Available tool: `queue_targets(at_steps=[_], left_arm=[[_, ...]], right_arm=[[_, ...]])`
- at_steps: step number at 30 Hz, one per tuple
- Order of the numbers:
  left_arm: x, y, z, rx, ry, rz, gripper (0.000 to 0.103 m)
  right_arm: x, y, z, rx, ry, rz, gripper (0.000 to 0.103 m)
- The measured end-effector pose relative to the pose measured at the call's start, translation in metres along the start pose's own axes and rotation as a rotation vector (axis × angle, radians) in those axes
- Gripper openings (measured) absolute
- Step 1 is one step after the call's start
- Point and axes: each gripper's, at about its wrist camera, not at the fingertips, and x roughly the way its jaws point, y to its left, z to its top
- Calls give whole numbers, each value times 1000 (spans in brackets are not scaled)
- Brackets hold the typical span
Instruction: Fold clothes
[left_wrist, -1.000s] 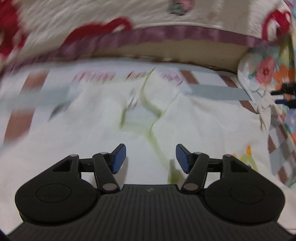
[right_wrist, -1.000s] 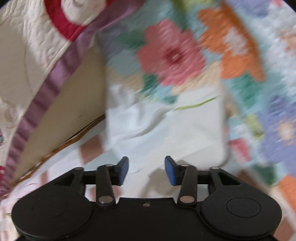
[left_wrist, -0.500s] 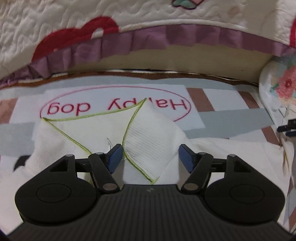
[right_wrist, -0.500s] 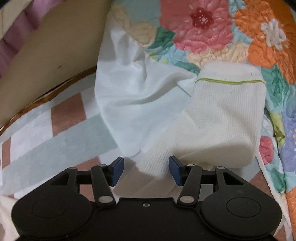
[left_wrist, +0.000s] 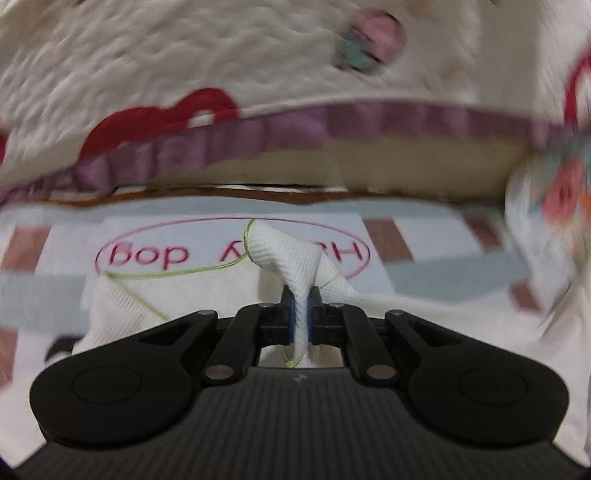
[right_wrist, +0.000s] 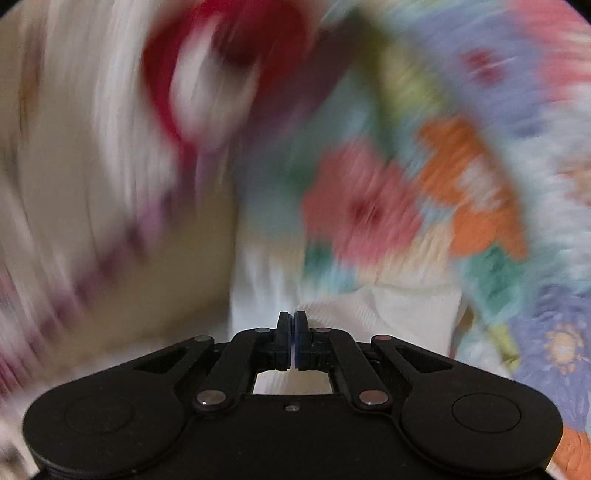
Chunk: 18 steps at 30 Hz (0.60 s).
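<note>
The left gripper (left_wrist: 301, 314) is clamping a bunched fold of the white garment (left_wrist: 291, 254). Its blue-padded fingers (left_wrist: 290, 318) are standing almost together, with a thin ridge of ribbed fabric pinched between them and rising beyond the tips toward the far side. The rest of the garment is lying spread to the near left and right of the gripper, and its lime-green stitched edge (left_wrist: 177, 272) is running across the left portion. The garment is resting on a mat (left_wrist: 436, 271) with grey and brown blocks and a white panel carrying a red oval with lettering, partly covered by the raised fold. Beyond the mat, a cream quilt (left_wrist: 184, 62) with a purple ruffle and red motifs is hanging across the far side.

In the right wrist view, the right gripper (right_wrist: 291, 332) is showing its fingers (right_wrist: 283, 334) fully closed, pad against pad. White ribbed fabric is lying just beyond and to the right of the tips; whether any fabric is caught between the pads cannot be told. The background is heavily blurred, with a floral quilt (right_wrist: 461, 192) at the right.
</note>
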Motion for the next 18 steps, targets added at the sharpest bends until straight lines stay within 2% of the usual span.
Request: queue_targets(at_steps=[2,4,6,9,11,13,15,16,18], left_arm=[[-2,6,1,-14,16,7,5],[-3,7,-1,18,24,40,5],[-6,14,-2,10,30,38,5],[-7,16,-6,7,47,45,5],[-8,14,-8,19,47,56,5],[-9,14,-9,10,43,58,5],[-10,15,-11,1,42,64,5],[-10,16,-12,-2,40,68,5],[-12,19,-12,-11,27,78,5]], right_arm=[[-31,-31,-3,58,-43,-39,2],[-39,-56,-24,30,9,-154,2],[-47,-80,-45,1,62,-269,2],[-49,-120,-73,84,181,-367,5],[-47,-133,-77,131,229,-363,10],[-42,-132,-71,148,221,-291,17],[-32,-123,-57,126,201,-202,62],[-26,-115,-51,99,189,-159,67],[-7,-95,-42,2,193,-107,67]])
